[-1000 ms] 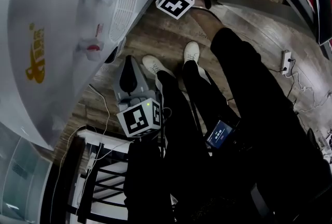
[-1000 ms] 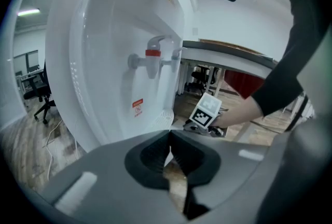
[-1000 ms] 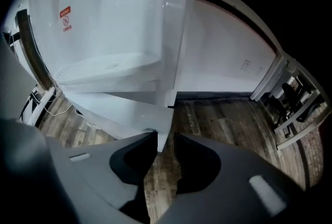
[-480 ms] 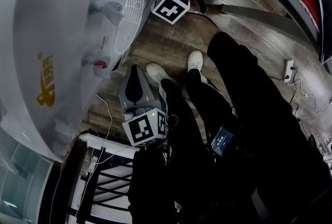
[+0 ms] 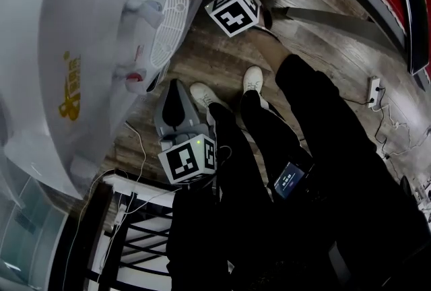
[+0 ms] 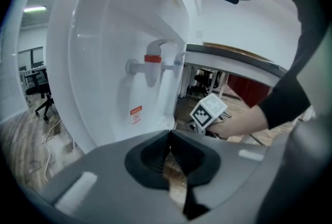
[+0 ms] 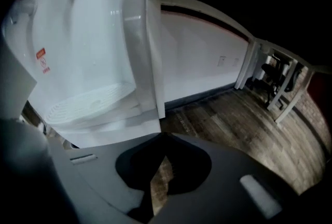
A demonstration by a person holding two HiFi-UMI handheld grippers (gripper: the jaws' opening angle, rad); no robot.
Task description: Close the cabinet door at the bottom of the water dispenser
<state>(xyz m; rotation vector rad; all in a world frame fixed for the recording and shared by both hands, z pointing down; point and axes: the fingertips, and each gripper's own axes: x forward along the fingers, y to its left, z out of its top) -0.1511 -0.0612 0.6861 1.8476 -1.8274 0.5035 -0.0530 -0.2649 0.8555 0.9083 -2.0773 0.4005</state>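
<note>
The white water dispenser [image 5: 81, 47] fills the left of the head view, seen from above, with its slotted drip tray [image 5: 168, 23] and red tap [image 5: 135, 75]. Its bottom cabinet door is hidden under that ledge. My left gripper [image 5: 176, 86] hangs low in front of the dispenser, jaws together and empty [image 6: 170, 137]. My right gripper's marker cube [image 5: 232, 10] sits beside the drip tray corner. The right gripper [image 7: 165, 137] points down at the floor by the dispenser's side edge [image 7: 148, 52]. Its jaws have just been closing, with nothing between them.
The person's legs and white shoes [image 5: 252, 71] stand on the wood floor right of the dispenser. A power strip [image 5: 372, 84] with cables lies at the right. A black-framed rack [image 5: 135, 236] and loose white cable sit bottom left. A white wall [image 7: 197, 57] runs behind.
The head view has shifted, so the dispenser sits a little differently in frame. The right gripper's cube has rolled slightly near the drip tray. The left gripper stays where it was.
</note>
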